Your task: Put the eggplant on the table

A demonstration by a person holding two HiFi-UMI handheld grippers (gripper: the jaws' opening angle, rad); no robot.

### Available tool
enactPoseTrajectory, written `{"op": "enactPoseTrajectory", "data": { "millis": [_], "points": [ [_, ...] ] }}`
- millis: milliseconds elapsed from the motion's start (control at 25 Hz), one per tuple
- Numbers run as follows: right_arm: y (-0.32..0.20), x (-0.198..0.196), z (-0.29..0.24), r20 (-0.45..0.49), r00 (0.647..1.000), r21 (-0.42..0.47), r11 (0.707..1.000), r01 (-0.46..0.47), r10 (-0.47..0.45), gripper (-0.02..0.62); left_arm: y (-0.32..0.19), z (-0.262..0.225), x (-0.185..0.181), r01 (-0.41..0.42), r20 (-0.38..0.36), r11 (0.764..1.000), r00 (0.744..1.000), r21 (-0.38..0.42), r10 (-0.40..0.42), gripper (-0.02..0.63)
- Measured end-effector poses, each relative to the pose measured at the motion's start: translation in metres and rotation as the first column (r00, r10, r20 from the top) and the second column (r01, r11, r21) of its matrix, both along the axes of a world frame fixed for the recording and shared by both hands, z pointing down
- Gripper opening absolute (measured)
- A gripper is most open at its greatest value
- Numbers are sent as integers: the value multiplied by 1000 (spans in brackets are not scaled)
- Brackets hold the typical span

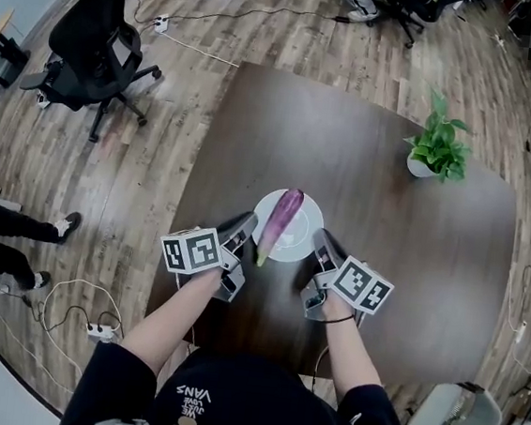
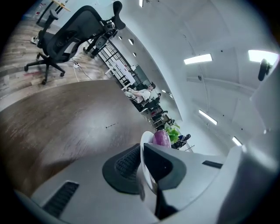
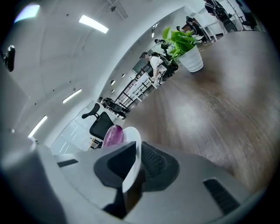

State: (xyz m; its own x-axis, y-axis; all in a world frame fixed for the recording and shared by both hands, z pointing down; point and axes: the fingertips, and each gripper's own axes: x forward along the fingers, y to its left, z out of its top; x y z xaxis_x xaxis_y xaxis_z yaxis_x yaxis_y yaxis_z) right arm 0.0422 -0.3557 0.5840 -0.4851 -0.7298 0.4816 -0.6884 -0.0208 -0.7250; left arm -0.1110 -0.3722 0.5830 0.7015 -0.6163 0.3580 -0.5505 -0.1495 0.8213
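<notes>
Plate (image 1: 303, 213) is being clamped by left tongs (image 1: 241, 236) and right tongs (image 1: 324, 251); uneven tilt could roll eggplant (image 1: 282, 220) off

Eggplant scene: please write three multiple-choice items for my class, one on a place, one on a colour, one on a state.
1. Where does the eggplant lie?
A. on a chair
B. on the plate
C. on the floor

2. What colour is the plate?
A. white
B. blue
C. black

3. What are the left tool and the right tool doing?
A. hanging open
B. clamping the eggplant
C. clamping the plate's rim

Answers:
1 B: the head view shows it lying lengthwise across the plate.
2 A: all three views show it white.
3 C: each gripper view shows the rim between its jaws.
</notes>
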Motion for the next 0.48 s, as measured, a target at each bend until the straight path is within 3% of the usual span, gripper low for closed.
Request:
{"op": "enactPoseTrajectory", "data": {
  "millis": [480],
  "points": [
    [-25,2,46,-83,996,-77,996,37,-44,40,-23,46,3,-32,77,997,996,-74,37,28]
  ]
}}
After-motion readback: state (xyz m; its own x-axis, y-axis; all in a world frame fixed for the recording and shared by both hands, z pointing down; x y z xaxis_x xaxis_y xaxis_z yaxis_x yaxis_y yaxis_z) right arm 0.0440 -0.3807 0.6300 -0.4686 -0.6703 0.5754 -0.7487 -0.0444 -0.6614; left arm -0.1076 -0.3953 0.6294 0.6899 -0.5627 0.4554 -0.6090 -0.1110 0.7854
